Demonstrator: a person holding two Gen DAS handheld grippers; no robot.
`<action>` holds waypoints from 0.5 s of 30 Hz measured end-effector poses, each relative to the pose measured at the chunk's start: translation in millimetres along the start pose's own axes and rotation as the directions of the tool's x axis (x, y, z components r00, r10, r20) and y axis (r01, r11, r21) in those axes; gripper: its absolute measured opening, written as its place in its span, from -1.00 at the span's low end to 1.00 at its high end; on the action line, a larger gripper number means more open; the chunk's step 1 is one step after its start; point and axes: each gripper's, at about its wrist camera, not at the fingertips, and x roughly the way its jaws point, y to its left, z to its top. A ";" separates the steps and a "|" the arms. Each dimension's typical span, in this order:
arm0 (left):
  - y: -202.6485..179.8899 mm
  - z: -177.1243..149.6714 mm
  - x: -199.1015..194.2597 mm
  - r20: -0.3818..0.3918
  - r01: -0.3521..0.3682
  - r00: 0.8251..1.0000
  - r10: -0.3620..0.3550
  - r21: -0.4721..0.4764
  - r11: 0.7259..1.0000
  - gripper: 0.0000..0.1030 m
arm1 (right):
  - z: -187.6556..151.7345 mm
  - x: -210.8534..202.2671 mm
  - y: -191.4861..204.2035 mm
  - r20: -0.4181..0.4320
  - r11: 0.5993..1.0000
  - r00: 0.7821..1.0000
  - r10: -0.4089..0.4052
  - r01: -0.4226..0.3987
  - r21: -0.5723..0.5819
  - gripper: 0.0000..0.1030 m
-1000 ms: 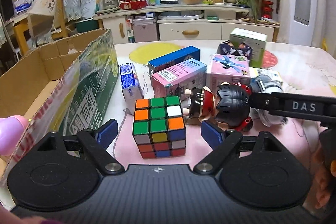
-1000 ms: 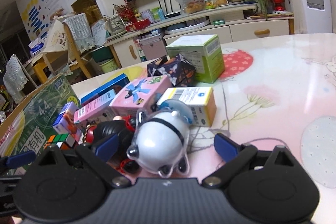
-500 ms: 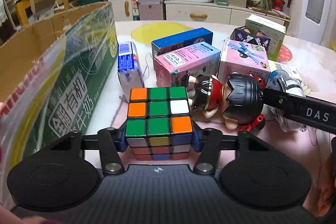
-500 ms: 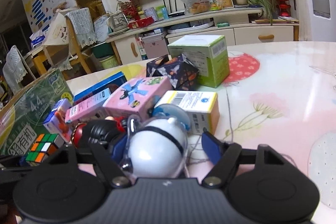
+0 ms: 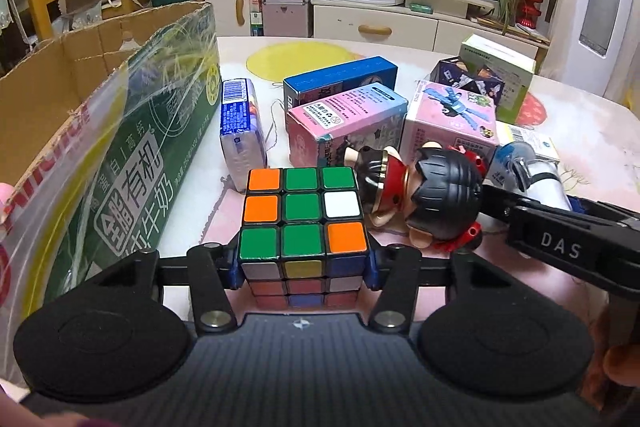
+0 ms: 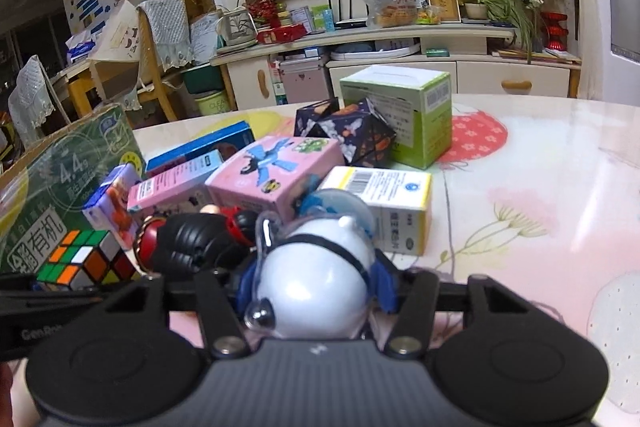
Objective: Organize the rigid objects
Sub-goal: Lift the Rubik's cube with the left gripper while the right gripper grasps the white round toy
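Observation:
A scrambled Rubik's cube (image 5: 303,211) stands on the pink table, and my left gripper (image 5: 303,273) is shut on its lower sides, blue pads pressed against it. Right beside it lies a black-haired doll (image 5: 440,203) in red. In the right wrist view a white round toy (image 6: 312,259) with a clear shell sits between the blue pads of my right gripper (image 6: 315,283), whose jaws are closing and touch both of its sides. The same toy (image 5: 544,183) shows at the right edge of the left wrist view.
An open cardboard box (image 5: 100,155) with green print stands at the left. Behind the toys lie a blue packet (image 5: 240,123), a pink carton (image 5: 344,123), a blue carton (image 5: 340,79), a pink square box (image 5: 452,123), a dark patterned cube (image 6: 348,135), a green box (image 6: 404,115) and a white-yellow box (image 6: 384,203).
Both grippers went from wide open to closed: the left one onto the Rubik's cube, the right one onto the white round toy. Neither hand shifted much.

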 end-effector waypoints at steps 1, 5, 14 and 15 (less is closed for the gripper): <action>0.2 -0.1 -2.6 0.003 0.004 1.000 -0.004 0.001 1.000 0.25 | -0.1 -0.5 -0.8 0.001 1.000 1.000 -0.004 0.004 0.004 0.08; -1.6 -0.5 -15.0 0.024 0.028 0.999 -0.029 0.015 0.999 0.25 | -2.3 -5.7 -7.0 0.007 0.999 1.000 -0.009 0.009 0.045 0.08; -7.7 2.5 -44.1 0.051 0.094 0.994 -0.096 0.040 0.995 0.25 | -6.7 -29.2 -17.2 0.030 0.993 0.998 -0.050 0.047 0.108 0.08; -8.1 3.3 -47.7 0.053 0.105 0.993 -0.107 0.042 0.994 0.25 | -7.2 -31.2 -17.2 0.033 0.993 0.998 -0.059 0.055 0.109 0.08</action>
